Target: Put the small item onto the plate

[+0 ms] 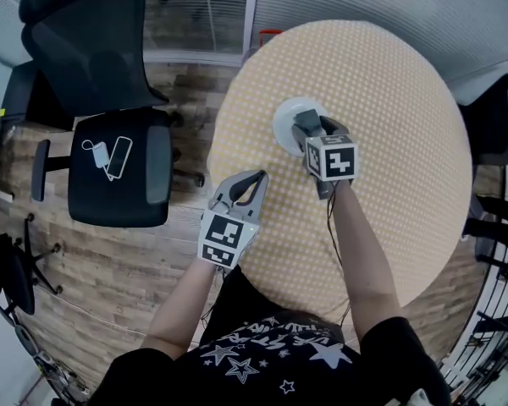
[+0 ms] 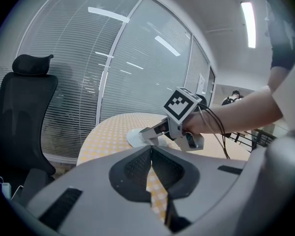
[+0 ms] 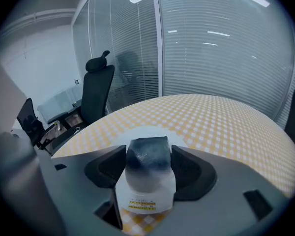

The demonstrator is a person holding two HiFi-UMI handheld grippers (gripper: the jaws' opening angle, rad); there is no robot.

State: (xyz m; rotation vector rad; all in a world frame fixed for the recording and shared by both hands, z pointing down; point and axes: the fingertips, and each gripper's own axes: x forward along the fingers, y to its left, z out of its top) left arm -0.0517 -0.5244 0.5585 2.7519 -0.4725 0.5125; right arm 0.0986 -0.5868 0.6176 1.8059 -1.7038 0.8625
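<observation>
Small item point(image 3: 146, 173), dark on top, white and labelled below, is clamped between the right tongs point(image 3: 148, 151) and held over the white plate point(image 3: 152, 131); contact with the plate cannot be told. Plate is set on the round bench point(image 1: 389, 100), covered in yellow check. Left tongs point(image 2: 151, 151) are pressed together, nothing gripped, at the bench's near edge. Black office chair point(image 1: 152, 176) is parked beside the bench, phone point(image 1: 118, 157) laid on its seat.

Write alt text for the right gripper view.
The right gripper holds a small white packet with a dark top between its fingers, over a white plate on a round yellow-checked table. A black office chair stands behind, by a glass wall.
</observation>
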